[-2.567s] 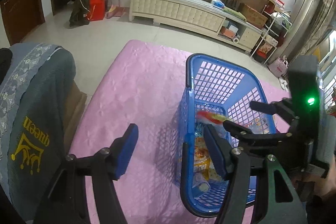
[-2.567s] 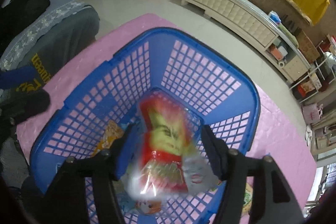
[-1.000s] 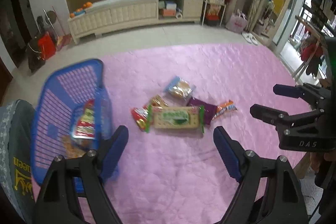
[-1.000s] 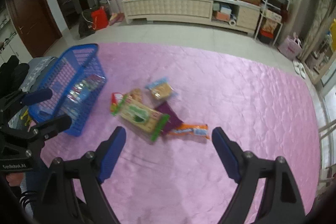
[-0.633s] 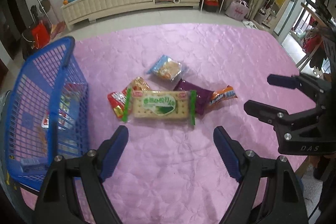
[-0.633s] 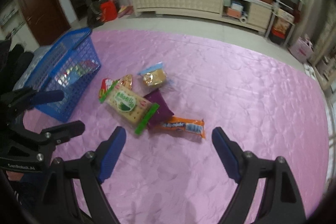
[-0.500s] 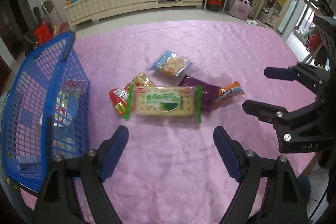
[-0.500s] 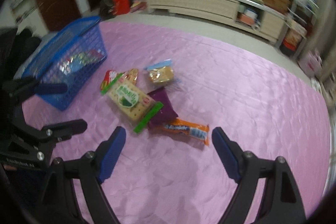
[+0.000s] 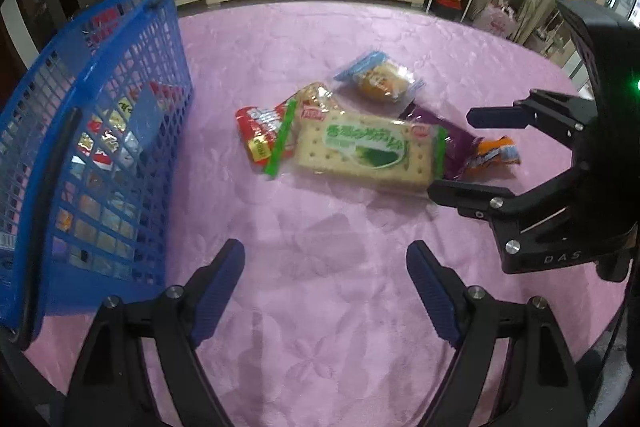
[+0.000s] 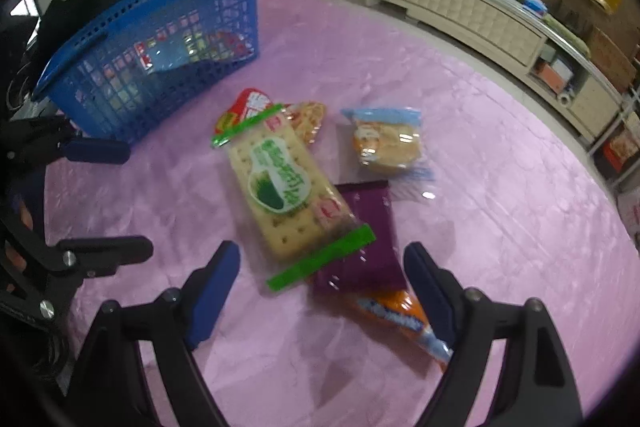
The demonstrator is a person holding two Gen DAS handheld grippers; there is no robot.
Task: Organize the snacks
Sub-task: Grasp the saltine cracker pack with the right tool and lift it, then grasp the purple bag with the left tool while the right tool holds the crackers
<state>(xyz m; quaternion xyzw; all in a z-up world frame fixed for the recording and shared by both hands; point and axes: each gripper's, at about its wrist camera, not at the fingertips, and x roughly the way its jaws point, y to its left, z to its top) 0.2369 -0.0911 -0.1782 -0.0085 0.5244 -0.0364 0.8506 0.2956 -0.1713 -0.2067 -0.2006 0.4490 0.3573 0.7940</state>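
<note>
The right gripper (image 10: 320, 287) is hovering low over the pink quilted cloth (image 10: 500, 227) with its jaws spread wide and nothing between them. Directly ahead of it are lying the purple packet (image 10: 370, 227) and the orange-wrapped bar (image 10: 394, 315), the bar nearly under the right-hand fingertip (image 10: 428, 291). The cracker pack (image 10: 286, 187) is overlapping the purple packet, its long axis running diagonally away toward the blue basket (image 10: 152, 27) at the far left.

The left gripper (image 9: 324, 291) is likewise standing wide open and empty — set farther back, with bare cloth between it and the cracker pack (image 9: 364, 151), which is lying crosswise to it.

Judgement: the right gripper is the nearer to the remaining snacks — the orange bar or purple packet being the likely next pick.
</note>
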